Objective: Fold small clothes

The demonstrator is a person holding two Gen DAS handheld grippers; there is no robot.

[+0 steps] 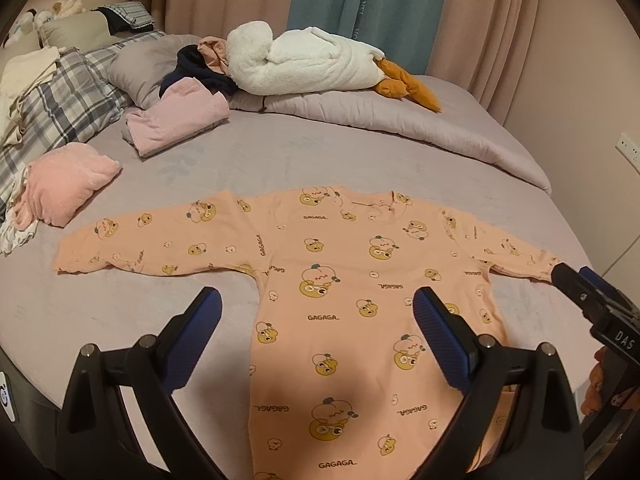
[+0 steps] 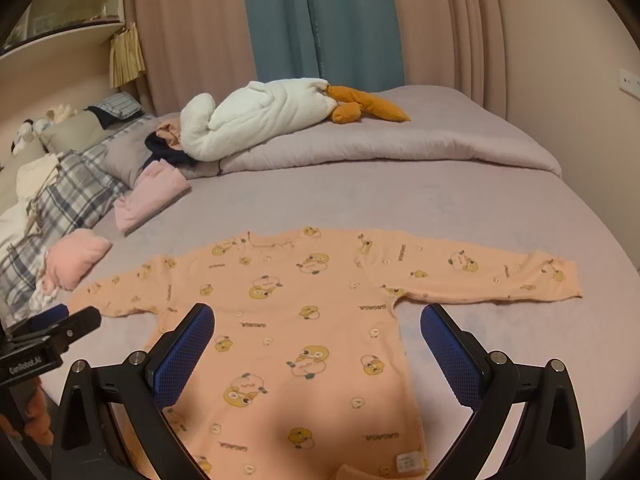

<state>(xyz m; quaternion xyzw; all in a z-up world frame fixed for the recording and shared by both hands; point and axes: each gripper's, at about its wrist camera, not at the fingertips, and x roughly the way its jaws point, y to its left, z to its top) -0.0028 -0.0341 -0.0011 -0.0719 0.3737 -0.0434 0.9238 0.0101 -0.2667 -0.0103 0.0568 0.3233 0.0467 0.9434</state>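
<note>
A small orange long-sleeved shirt (image 1: 340, 280) with a yellow duck print lies flat on the bed, both sleeves spread out sideways; it also shows in the right wrist view (image 2: 304, 320). My left gripper (image 1: 318, 312) is open and empty, held above the shirt's left half near the hem. My right gripper (image 2: 318, 330) is open and empty, above the shirt's right half. The right gripper also shows at the right edge of the left wrist view (image 1: 576, 284), by the right sleeve cuff. The left gripper shows at the left edge of the right wrist view (image 2: 64, 322), by the left cuff.
The lilac bed sheet (image 1: 280, 152) carries a folded pink garment (image 1: 68, 184), another folded pink garment (image 1: 180, 120), a white plush goose (image 1: 312, 60) on a folded duvet, and plaid pillows (image 1: 64, 100) at the left. Curtains (image 2: 320, 20) hang behind.
</note>
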